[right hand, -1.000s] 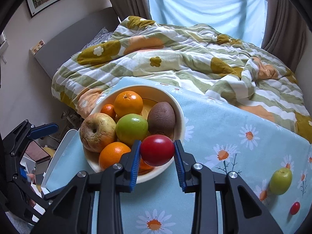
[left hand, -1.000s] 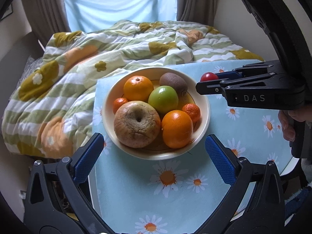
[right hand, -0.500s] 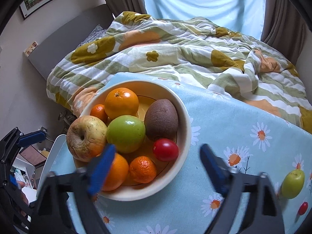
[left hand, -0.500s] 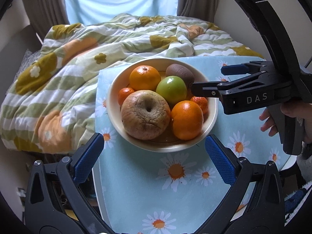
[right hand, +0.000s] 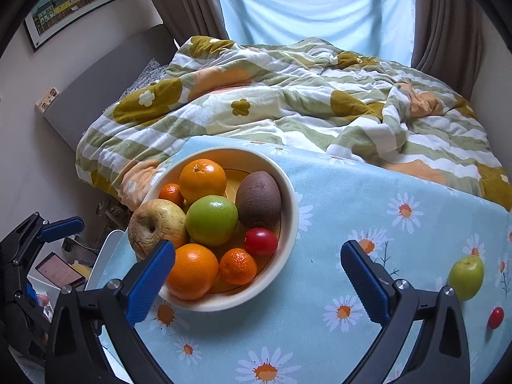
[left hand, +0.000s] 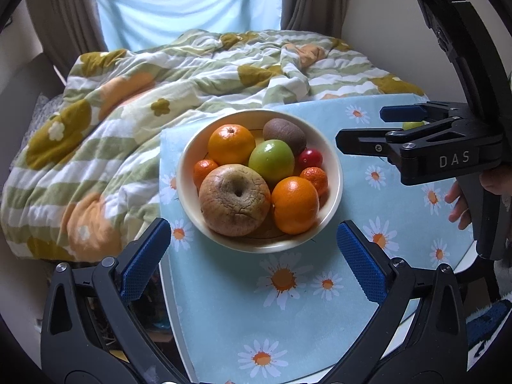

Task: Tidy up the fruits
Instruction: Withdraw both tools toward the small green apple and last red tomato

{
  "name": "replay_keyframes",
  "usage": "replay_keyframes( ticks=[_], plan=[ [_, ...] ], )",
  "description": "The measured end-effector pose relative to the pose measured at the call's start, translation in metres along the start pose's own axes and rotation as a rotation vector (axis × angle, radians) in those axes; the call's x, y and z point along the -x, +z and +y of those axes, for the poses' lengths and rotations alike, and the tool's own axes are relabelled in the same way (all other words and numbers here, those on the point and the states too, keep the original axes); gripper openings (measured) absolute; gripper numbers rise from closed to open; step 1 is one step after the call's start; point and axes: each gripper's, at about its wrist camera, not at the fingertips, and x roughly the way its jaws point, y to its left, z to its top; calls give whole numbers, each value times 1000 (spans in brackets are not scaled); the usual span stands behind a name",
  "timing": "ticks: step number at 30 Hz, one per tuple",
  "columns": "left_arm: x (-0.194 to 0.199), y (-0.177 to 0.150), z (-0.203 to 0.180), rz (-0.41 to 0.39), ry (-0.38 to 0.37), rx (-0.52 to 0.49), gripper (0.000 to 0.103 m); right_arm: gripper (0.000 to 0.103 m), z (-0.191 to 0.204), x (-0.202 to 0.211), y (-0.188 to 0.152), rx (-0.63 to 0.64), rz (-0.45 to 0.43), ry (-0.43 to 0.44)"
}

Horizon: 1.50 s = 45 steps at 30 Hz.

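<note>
Table: you are working over a light blue cloth with white daisies (right hand: 368,192); it butts against a bed with a rumpled green, white and orange flowered quilt (right hand: 288,102).
Room: a pale blue curtain (right hand: 313,3) covers the window behind the bed, and a framed picture of coloured houses (right hand: 73,0) hangs on the wall to your left.
Bowl: the cream bowl (right hand: 289,198) sits near the left edge of the cloth, touching neither of your grippers.
Fruit in bowl: two oranges, two small tangerines, a green apple (right hand: 212,220), a wrinkled brownish apple (left hand: 235,199), a kiwi (right hand: 258,199) and a small red tomato (right hand: 260,241) tucked between the kiwi and a tangerine.
Fruit on cloth: another green apple (right hand: 466,276) and a small red fruit (right hand: 496,317) lie well to the right of the bowl, near each other.
Right gripper (right hand: 256,283): its jaws have just swung wide apart; nothing sits between the blue pads, and it hangs just beside the bowl's near right rim.
Left gripper (left hand: 252,264): you have it spread wide and empty, hovering at the bowl's near edge.
</note>
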Motion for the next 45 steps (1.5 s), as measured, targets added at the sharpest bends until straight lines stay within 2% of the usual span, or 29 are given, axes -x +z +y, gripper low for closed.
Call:
replay_keyframes(
  ticks=[6, 11, 19, 27, 34, 40, 45],
  plan=[
    [16, 15, -15, -19, -26, -57, 103, 103, -8, 42, -6, -93, -25, -26],
    [28, 30, -35, -31, -64, -101, 103, 103, -21, 76, -18, -160, -50, -97],
    [30, 53, -79, -54, -87, -139, 103, 103, -61, 121, -42, -248, -70, -174],
    [12, 79, -147, -57, -111, -208, 103, 103, -125, 153, -67, -312, -72, -235],
    [-16, 98, -214, -27, -142, -265, 103, 103, -187, 170, -94, -362, -65, -292],
    [-49, 111, -260, 12, -180, -284, 103, 103, -230, 171, -112, -387, -49, -335],
    [-78, 117, -288, 33, -194, -307, 103, 103, -255, 162, -127, -404, -33, -327]
  ],
)
